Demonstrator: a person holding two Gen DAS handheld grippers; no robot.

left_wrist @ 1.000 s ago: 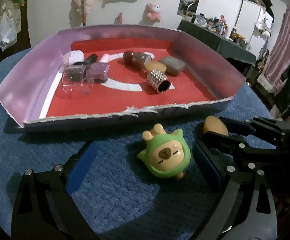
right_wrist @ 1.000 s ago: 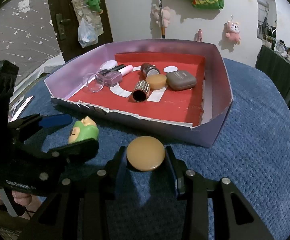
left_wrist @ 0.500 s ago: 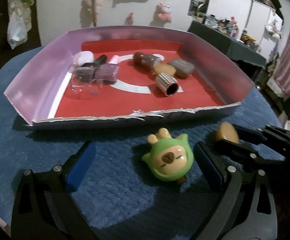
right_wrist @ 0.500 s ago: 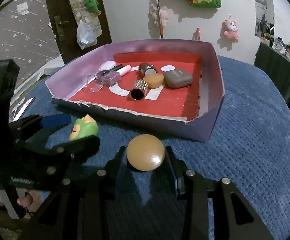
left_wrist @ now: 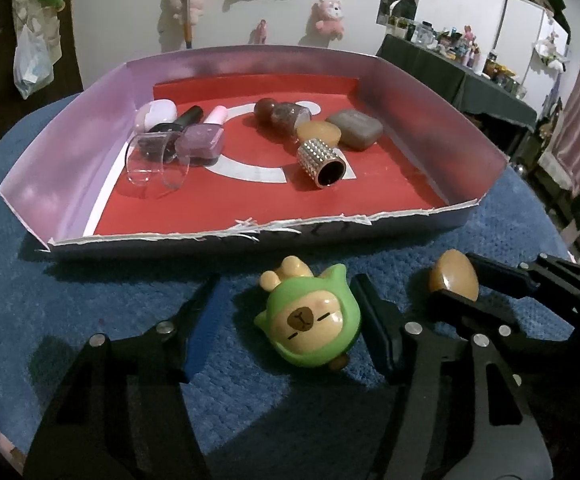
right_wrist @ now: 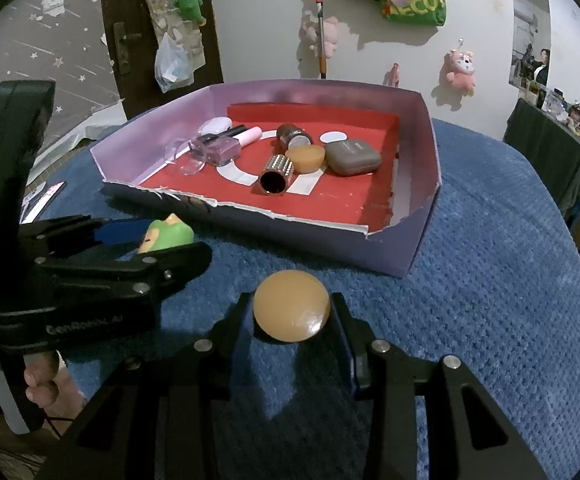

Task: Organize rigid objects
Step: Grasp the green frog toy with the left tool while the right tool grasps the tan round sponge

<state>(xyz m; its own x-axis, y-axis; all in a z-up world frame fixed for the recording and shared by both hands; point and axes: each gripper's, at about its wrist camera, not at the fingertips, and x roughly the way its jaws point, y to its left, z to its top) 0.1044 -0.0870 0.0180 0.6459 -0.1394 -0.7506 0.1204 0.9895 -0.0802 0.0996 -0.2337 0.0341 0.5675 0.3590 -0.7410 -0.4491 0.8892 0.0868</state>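
A green capybara figurine (left_wrist: 309, 326) lies on the blue cloth between the fingers of my left gripper (left_wrist: 286, 320), which is open around it; the right finger looks close to or touching it. The figurine also shows in the right wrist view (right_wrist: 166, 236). My right gripper (right_wrist: 291, 314) is shut on a round amber disc (right_wrist: 291, 306), held just above the cloth in front of the tray; the disc shows in the left wrist view (left_wrist: 453, 280). The red-floored tray (left_wrist: 70, 152) with lilac walls stands behind both grippers.
The tray holds nail polish bottles (left_wrist: 200, 144), a studded metal tube (left_wrist: 321, 160), a grey case (left_wrist: 355, 128), a second amber disc (left_wrist: 317, 132) and clear lids (left_wrist: 146, 160). Its front wall (right_wrist: 290, 232) is low and torn. The blue cloth (right_wrist: 489, 280) covers a round table.
My left gripper has moved forward around the figurine and its fingers have narrowed toward it. My right gripper, still holding the disc, has drawn slightly back from the tray.
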